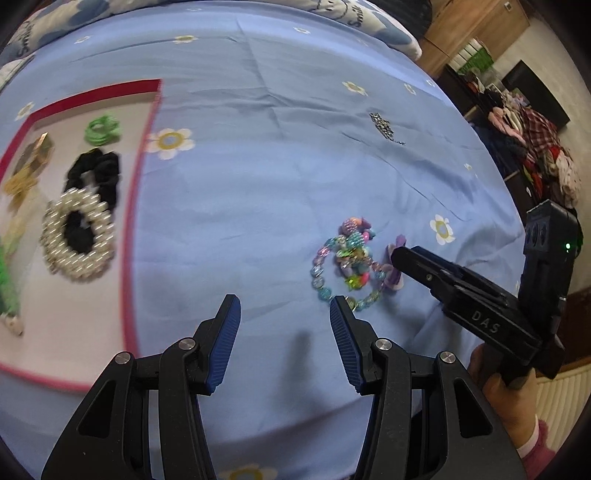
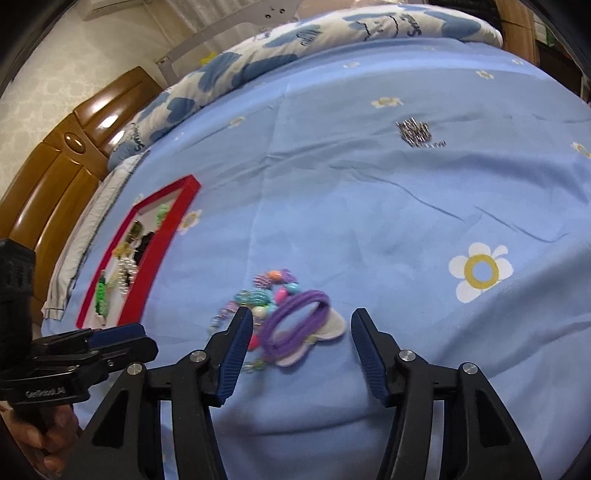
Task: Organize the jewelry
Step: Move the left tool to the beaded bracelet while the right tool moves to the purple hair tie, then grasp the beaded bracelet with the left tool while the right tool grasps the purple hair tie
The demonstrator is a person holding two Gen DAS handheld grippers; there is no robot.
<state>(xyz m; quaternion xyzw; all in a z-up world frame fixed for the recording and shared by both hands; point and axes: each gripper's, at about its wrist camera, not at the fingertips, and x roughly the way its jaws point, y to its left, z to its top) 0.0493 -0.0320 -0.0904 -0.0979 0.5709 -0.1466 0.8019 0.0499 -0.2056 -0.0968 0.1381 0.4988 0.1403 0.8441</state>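
Note:
A pile of colourful bead bracelets lies on the blue bedsheet, with purple hair ties on a white flower card beside it. A silver chain piece lies farther off. A red-rimmed tray holds a pearl scrunchie, a black scrunchie, green bands and gold pieces. My left gripper is open and empty, just left of the beads. My right gripper is open, its jaws either side of the purple hair ties.
A patterned pillow lies along the bed's far edge. A wooden headboard stands to the left. Clothes and furniture stand beyond the bed's right side. The right gripper's body shows in the left wrist view.

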